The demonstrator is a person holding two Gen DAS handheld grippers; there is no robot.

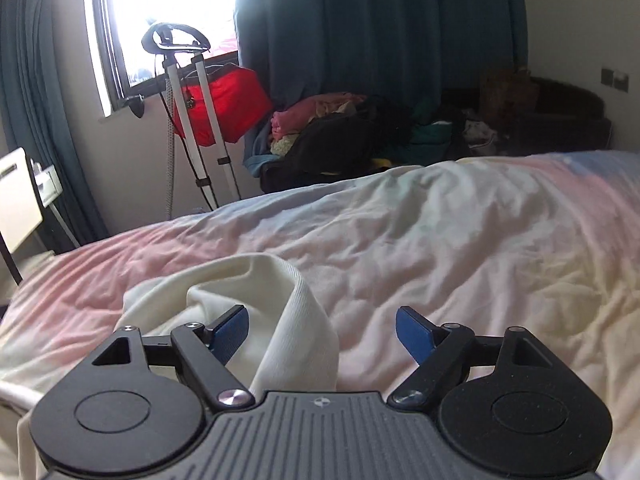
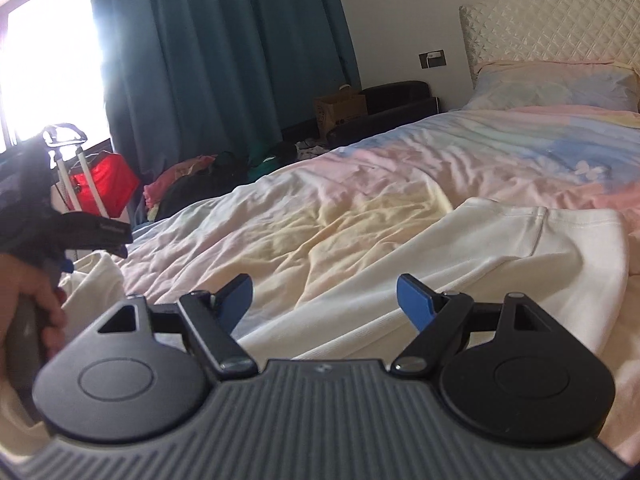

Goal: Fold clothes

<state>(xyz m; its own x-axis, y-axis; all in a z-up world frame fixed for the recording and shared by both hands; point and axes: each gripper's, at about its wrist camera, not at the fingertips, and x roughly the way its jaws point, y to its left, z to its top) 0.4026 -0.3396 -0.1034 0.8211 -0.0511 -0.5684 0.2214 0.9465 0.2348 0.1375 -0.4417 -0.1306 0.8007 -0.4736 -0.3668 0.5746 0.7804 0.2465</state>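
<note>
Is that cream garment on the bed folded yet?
Not neatly: the cream garment lies loosely spread, and one end is bunched and curled.

A wide bed [image 2: 400, 184] fills both views, covered by a rumpled pastel sheet [image 1: 440, 232] in pink, yellow and pale blue. At its head lies a pastel pillow [image 2: 556, 88] against a cream quilted headboard [image 2: 552, 28]. Heavy teal curtains [image 2: 208, 48] hang beside a bright window [image 1: 168, 12]. Below the window stands a white-poled garment steamer stand [image 1: 196, 120] with a red fabric bag [image 1: 232, 108] behind it. On the floor beyond the bed sits a heap of pink, black and green clothing [image 1: 336, 128], then a brown paper bag [image 2: 340, 110] beside a dark low cabinet [image 2: 400, 98].
</note>
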